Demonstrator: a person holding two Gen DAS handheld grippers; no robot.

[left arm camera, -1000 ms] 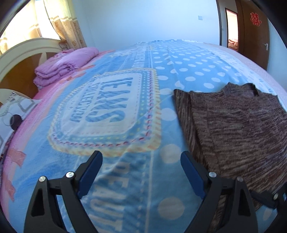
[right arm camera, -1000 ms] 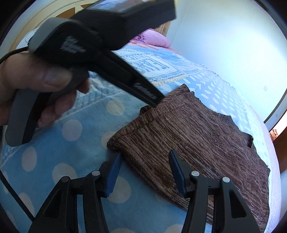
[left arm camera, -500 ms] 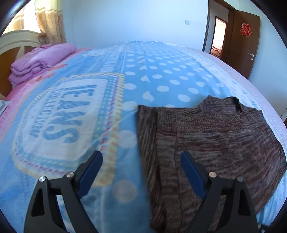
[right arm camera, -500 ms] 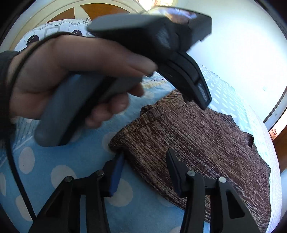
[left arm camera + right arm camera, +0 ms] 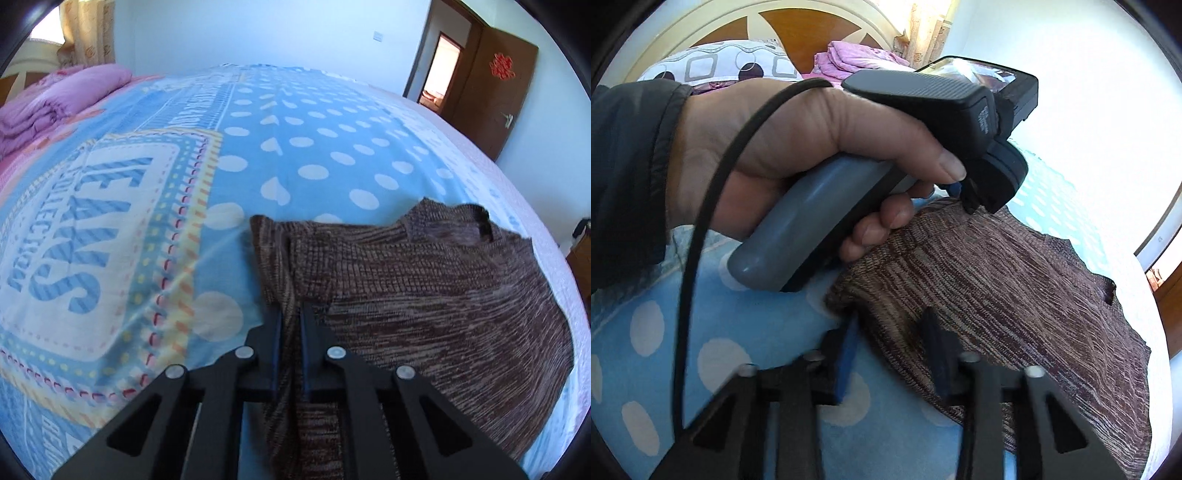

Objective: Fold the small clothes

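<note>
A brown knitted sweater (image 5: 424, 291) lies flat on the blue dotted bedspread (image 5: 314, 155). My left gripper (image 5: 291, 314) is shut on the sweater's left edge, with fabric pinched between the blue pads. In the right wrist view my right gripper (image 5: 890, 325) is open, its fingers straddling the near corner of the sweater (image 5: 997, 288). The left hand and its gripper body (image 5: 820, 177) fill the upper left of that view, with its tip down on the sweater edge.
Folded pink bedding (image 5: 55, 103) lies by the headboard (image 5: 783, 29), with a patterned pillow (image 5: 720, 66) next to it. An open brown door (image 5: 491, 88) is at the far right. The bed's right edge curves down past the sweater.
My left gripper moved right onto the sweater's left edge and shut on it. My right gripper moved forward around the near corner and narrowed a little, still open.
</note>
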